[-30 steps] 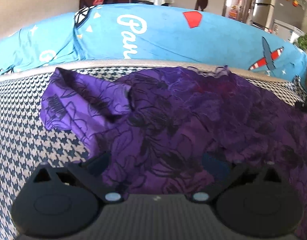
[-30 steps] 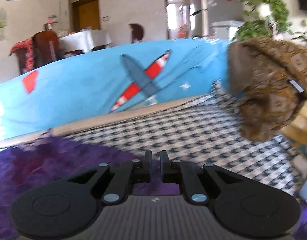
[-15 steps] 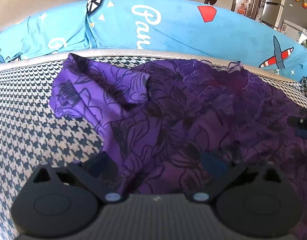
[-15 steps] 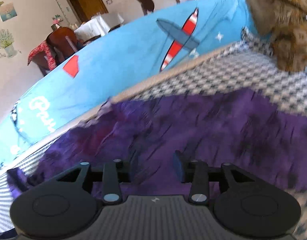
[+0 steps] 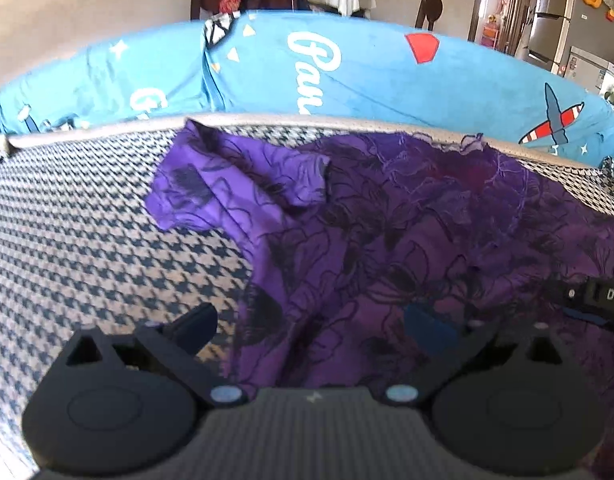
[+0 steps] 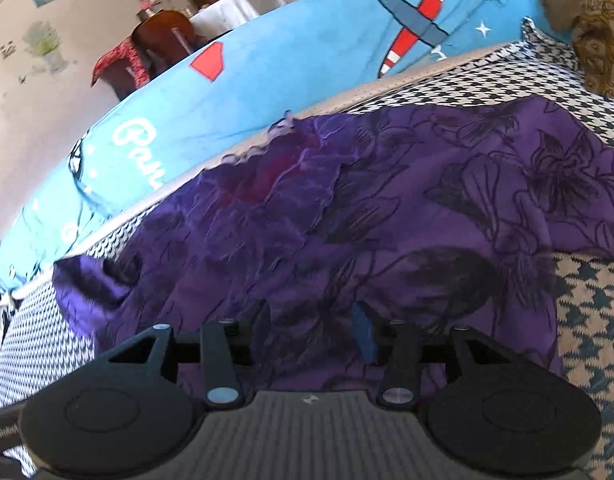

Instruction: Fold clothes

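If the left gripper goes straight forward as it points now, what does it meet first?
Most likely the purple flower-print garment: the open left gripper already has its near edge between its jaws. Depth is hard to judge.

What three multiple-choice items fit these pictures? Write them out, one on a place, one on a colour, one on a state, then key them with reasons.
1. Where does the garment lie?
A. on the houndstooth surface
B. over a chair back
C. in a basket

2. What colour is the garment?
A. plain white
B. purple with black flower outlines
C. red and blue stripes

3. How do the jaws of the left hand-held gripper stand?
A. shut on the garment
B. shut on nothing
C. open, with the garment's edge between them

Key: 1 A, the cloth spreads flat on the checked surface in front of the blue cover. 2 B, both views show purple fabric with dark floral lines. 3 C, the two fingers stand wide apart over the cloth; the right hand-held gripper is open too.
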`<state>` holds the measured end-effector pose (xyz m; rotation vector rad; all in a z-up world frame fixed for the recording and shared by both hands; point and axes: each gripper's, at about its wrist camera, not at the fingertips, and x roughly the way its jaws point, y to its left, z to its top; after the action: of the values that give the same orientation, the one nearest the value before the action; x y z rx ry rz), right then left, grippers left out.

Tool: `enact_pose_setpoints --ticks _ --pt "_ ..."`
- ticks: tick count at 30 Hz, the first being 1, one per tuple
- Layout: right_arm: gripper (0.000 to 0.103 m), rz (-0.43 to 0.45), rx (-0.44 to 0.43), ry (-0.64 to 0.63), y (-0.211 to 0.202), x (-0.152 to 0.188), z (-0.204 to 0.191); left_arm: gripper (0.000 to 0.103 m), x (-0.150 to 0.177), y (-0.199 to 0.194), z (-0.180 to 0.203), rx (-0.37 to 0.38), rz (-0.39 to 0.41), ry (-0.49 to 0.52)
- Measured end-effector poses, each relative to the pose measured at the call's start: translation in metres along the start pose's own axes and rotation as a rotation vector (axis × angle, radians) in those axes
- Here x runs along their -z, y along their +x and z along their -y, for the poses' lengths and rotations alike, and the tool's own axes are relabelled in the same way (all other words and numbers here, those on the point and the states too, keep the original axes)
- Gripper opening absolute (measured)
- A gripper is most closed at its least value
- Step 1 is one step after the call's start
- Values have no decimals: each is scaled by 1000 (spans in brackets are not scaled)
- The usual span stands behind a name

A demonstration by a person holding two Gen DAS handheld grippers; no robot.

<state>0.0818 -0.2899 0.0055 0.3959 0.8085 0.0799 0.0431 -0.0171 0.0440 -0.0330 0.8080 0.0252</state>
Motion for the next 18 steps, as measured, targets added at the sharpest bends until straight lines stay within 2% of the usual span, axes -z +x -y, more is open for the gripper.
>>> enact_pose_setpoints --ticks 4,11,18 --pt "49 -19 -12 -24 -5 15 -4 103 22 -17 0 -29 40 -13" --pt "52 -57 -23 -42 -15 40 -4 103 61 -31 2 -54 -5 -7" --pt "57 -62 -34 -51 -27 57 -4 103 83 -44 6 -58 -39 6"
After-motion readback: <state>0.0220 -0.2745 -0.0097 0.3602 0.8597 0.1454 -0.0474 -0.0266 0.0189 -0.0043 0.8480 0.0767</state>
